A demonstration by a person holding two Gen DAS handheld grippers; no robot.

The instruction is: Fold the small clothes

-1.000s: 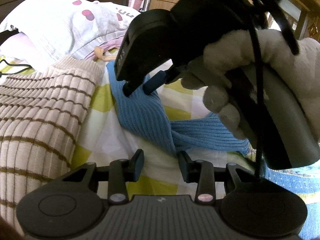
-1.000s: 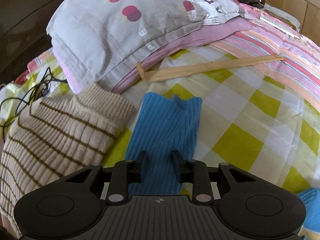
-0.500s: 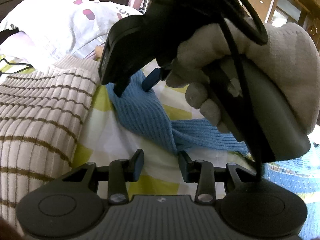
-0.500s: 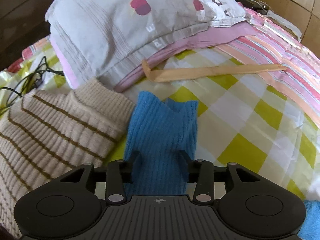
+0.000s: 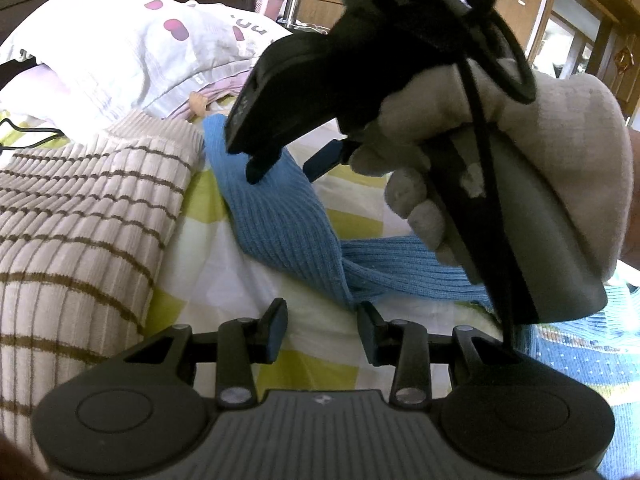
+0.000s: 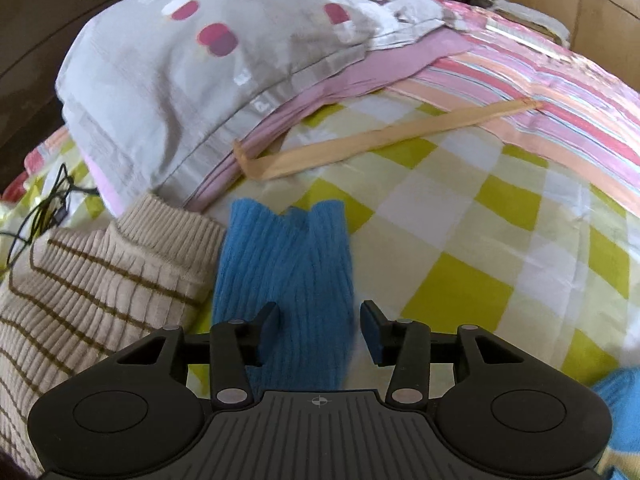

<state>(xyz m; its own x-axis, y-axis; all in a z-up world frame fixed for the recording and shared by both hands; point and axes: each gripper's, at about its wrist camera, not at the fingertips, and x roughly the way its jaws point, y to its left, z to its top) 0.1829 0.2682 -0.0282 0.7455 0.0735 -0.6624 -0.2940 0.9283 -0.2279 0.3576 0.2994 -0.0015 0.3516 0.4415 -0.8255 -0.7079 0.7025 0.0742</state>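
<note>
A blue ribbed knit garment (image 5: pixel 280 216) lies bent on the yellow-and-white checked bedsheet (image 5: pixel 312 364), its near fold just ahead of my left gripper (image 5: pixel 322 330), which is open and empty. My right gripper (image 5: pixel 282 168), held by a gloved hand (image 5: pixel 520 152), hovers open over the garment's far strip. In the right wrist view the blue strip (image 6: pixel 288 268) runs between the open fingers of the right gripper (image 6: pixel 320 326).
A beige brown-striped sweater (image 5: pixel 80 216) lies left of the blue garment, also in the right wrist view (image 6: pixel 88 280). A spotted pillow (image 6: pixel 208 64), a tan strap (image 6: pixel 380 136), a striped pink blanket (image 6: pixel 540 92) and a black cable (image 6: pixel 44 204) lie beyond.
The right gripper has opened wider and lowered over the blue strip, which now lies between its fingers. The left gripper has stayed put.
</note>
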